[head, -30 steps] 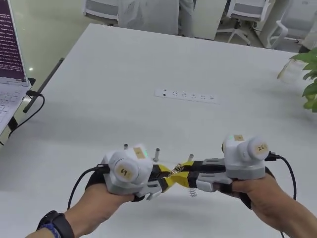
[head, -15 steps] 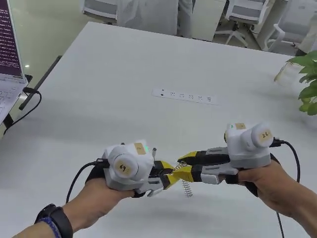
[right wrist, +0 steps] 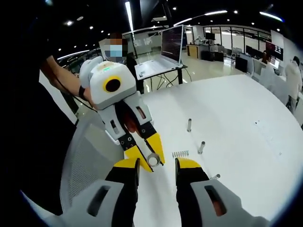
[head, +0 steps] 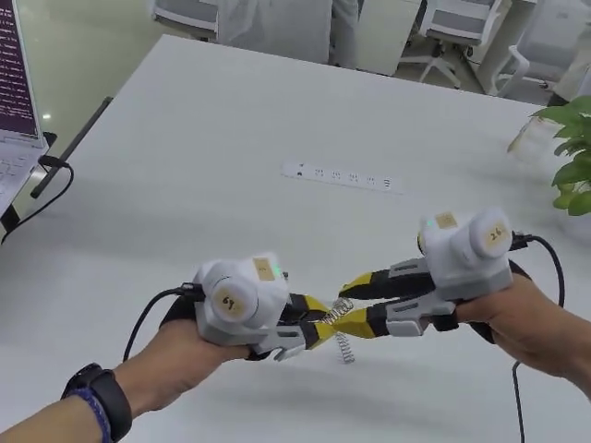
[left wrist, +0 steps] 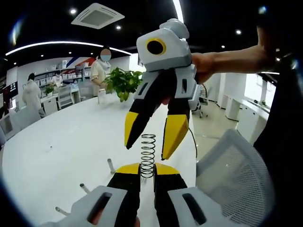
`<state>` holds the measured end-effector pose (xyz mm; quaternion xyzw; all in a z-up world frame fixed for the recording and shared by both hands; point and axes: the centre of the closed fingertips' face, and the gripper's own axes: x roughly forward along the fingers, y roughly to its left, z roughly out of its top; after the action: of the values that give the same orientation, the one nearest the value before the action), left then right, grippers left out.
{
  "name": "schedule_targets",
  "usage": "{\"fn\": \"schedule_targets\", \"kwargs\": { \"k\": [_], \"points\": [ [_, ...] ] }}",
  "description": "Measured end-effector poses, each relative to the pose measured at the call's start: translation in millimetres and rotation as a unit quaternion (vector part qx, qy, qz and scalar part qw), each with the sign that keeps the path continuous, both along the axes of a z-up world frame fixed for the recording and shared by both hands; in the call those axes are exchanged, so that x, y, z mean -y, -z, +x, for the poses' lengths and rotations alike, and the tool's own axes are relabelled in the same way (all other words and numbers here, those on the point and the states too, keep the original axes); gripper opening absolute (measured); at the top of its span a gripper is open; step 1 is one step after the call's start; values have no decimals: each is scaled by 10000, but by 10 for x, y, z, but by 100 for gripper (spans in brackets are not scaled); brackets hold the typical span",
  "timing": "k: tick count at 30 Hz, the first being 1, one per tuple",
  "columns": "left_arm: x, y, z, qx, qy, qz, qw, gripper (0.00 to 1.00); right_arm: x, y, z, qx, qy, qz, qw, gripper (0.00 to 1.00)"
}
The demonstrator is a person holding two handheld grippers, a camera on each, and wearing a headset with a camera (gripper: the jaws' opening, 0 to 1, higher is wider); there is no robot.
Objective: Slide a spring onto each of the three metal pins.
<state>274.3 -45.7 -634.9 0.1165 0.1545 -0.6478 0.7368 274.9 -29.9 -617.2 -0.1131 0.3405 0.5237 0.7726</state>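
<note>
My left gripper [left wrist: 147,169] is shut on the lower end of a small steel spring [left wrist: 147,153], which stands up between its yellow tips. The right gripper [head: 347,306] faces it tip to tip, open, its two jaws straddling the spring's free end without closing on it. In the right gripper view the held spring [right wrist: 152,160] appears end-on as a ring in front of my open right gripper [right wrist: 157,164]. A second spring [right wrist: 180,153] lies loose on the white table. Three metal pins [right wrist: 189,125], [right wrist: 201,147], [right wrist: 215,177] stand upright on the table beyond it.
A white power strip [head: 337,176] lies at mid table. A laptop [head: 14,101] and a black cable [head: 51,185] are at the left edge, and a green plant [head: 574,157] stands at the right. Office chairs stand beyond the far edge.
Both grippers have lifted a little off the table and drawn tip to tip. The right gripper's jaws have spread wider around the spring's free end. The left stays shut on the spring.
</note>
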Motion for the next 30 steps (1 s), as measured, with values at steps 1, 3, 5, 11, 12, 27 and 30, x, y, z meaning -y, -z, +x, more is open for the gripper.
{"fn": "schedule_targets", "kwargs": {
  "k": [1,3,5,11,12,27,30],
  "points": [
    [4,-4,-4,7,17,-2,10000,2,1,-3,-9,-8,-53,-24,10000,28],
    [12,-9,-14,12,64,-11,10000,2,3,-5,-26,-5,-194,-95,9998,29],
    [22,-19,-21,21,95,-24,10000,2,4,-4,-44,-3,-317,-216,9993,29],
    [70,-56,-61,62,219,-86,9997,2,-6,-21,-89,2,-710,-461,9964,27],
    [75,-58,-62,64,223,-92,9997,2,-10,-27,-98,2,-777,-491,9958,25],
    [134,-113,-101,135,363,-148,9991,2,16,-39,-184,38,-1653,-1156,9794,18],
    [138,-110,-112,153,390,-130,9990,2,4,-26,-209,48,-1777,-1258,9760,18]
  ]
}}
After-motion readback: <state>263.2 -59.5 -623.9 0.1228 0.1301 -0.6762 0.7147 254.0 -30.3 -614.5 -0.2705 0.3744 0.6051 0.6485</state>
